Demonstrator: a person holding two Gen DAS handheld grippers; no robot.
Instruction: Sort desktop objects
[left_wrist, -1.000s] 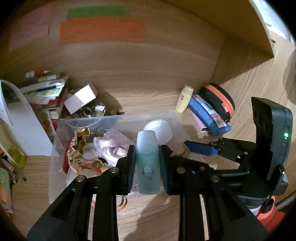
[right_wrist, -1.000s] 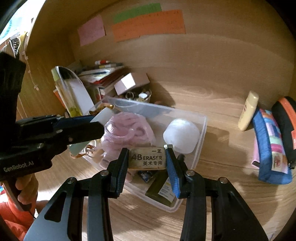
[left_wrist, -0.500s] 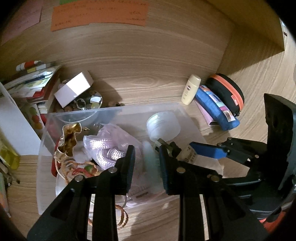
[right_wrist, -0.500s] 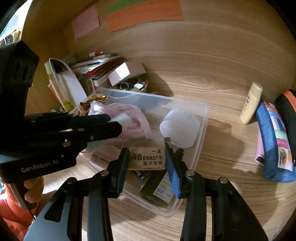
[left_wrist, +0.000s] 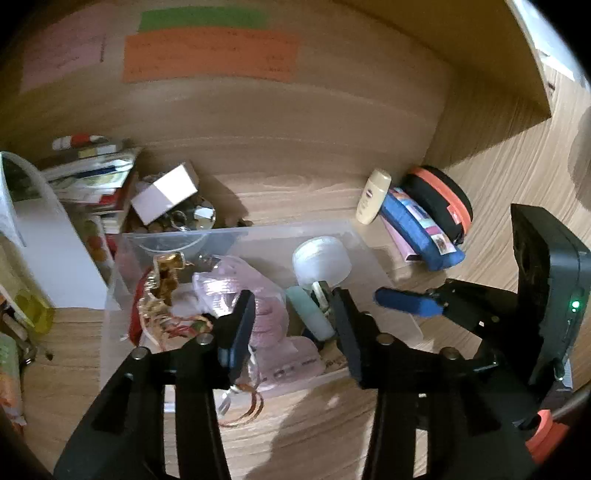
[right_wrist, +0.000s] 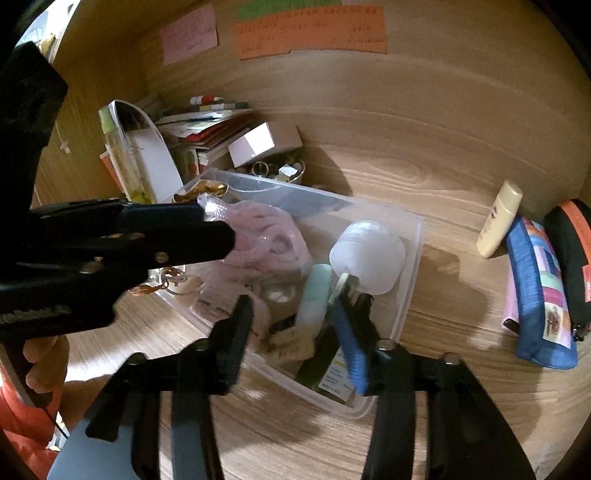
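Both your grippers hang spread and empty over the clear plastic bin (right_wrist: 410, 258), left gripper (left_wrist: 291, 321) and right gripper (right_wrist: 295, 321) alike; the pale green bottle (right_wrist: 316, 295) lies inside beside the white jar (right_wrist: 369, 251), apparently sorted.

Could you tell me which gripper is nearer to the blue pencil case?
Right. The right gripper hangs over the bin's end nearest the blue pencil case; the left gripper is over the bin's middle, farther away.
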